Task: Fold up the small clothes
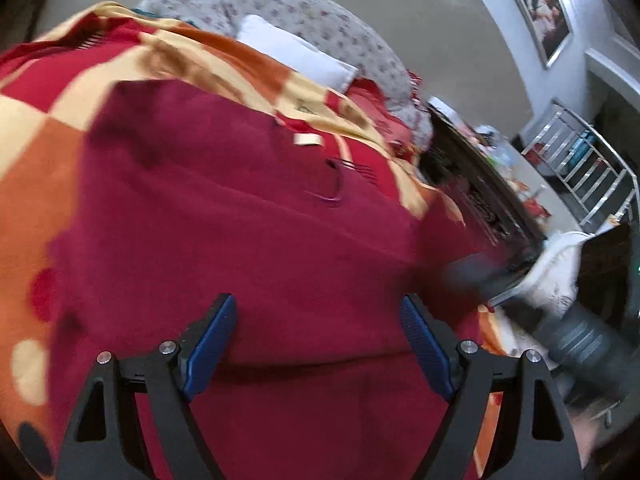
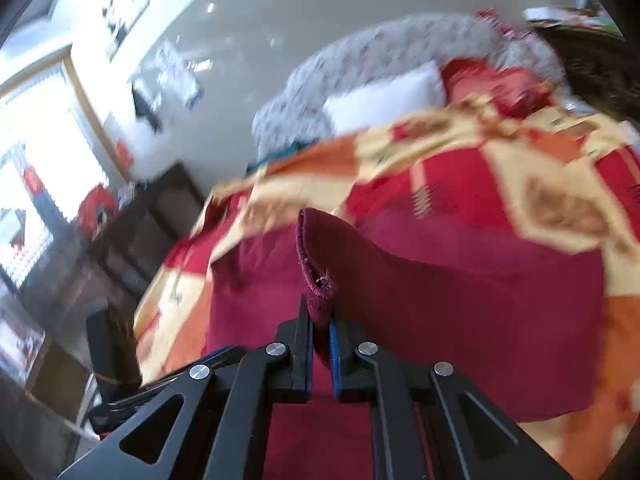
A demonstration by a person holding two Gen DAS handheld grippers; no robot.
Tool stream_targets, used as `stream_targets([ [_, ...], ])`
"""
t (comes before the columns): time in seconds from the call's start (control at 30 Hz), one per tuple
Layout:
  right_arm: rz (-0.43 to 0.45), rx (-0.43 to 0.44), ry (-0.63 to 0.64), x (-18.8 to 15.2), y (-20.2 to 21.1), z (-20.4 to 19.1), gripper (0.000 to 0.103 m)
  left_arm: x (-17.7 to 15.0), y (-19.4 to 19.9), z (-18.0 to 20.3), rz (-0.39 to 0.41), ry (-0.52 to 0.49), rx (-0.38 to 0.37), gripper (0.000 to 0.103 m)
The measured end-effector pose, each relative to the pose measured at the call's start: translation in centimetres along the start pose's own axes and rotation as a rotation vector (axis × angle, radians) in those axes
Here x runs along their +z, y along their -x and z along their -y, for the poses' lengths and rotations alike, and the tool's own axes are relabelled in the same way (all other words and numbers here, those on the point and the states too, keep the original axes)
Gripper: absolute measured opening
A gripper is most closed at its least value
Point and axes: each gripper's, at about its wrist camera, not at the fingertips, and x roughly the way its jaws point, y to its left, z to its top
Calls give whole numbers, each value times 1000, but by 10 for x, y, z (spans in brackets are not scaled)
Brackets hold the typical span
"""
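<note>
Both views are smeared by motion. Left wrist view: the left gripper stands wide open with nothing between its blue pads, above the dark red garment, which lies spread on a red, orange and cream blanket. A blurred dark shape at lower right cannot be identified. Right wrist view: the right gripper is clamped on a raised corner of the garment, its frayed edge standing up between the fingers; the rest drapes over the blanket. Background furniture is indistinct.
</note>
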Motion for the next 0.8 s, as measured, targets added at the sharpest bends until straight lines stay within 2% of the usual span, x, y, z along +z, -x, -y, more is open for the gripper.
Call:
stream_targets([
  [0.13, -106, -85, 45, -33, -57, 0, 9, -1, -29, 6, -100, 21, -103, 84],
  [0.23, -76, -89, 34, -51, -61, 10, 11, -2, -48, 17, -142, -25, -75, 85],
  [0.27, -57, -71, 29, -53, -59, 11, 15, -2, -51, 22, -149, -51, -68, 87],
  [0.3, -54, -59, 27, -54, -59, 11, 25, -2, -53, 27, -149, -74, -64, 87],
  [0.33, -52, -60, 33, -57, -55, 12, 31, -2, -54, 31, -148, -94, -49, 87],
  [0.4, -48, -71, 63, -62, -47, 10, 38, -4, -55, 38, -136, -128, -4, 87],
  [0.5, -57, -169, 122, -70, -23, 7, 42, -4, -59, 44, -128, -131, -10, 87],
  [0.57, -64, -226, 154, -77, -7, 6, 55, -3, -60, 47, -123, -120, -19, 87],
  [0.6, -68, -293, 177, -85, -2, 6, 65, -3, -61, 48, -120, -109, -14, 86],
  [0.63, -71, -324, 184, -89, 2, 9, 68, -1, -64, 49, -120, -97, -14, 82],
  [0.67, -75, -352, 181, -96, 6, 13, 68, 0, -64, 50, -117, -85, -18, 72],
  [0.77, -64, -363, 134, -107, 12, 26, 68, 4, -62, 44, -103, -14, -21, 52],
  [0.8, -54, -368, 117, -107, 14, 30, 68, 5, -62, 43, -102, 0, -19, 49],
])
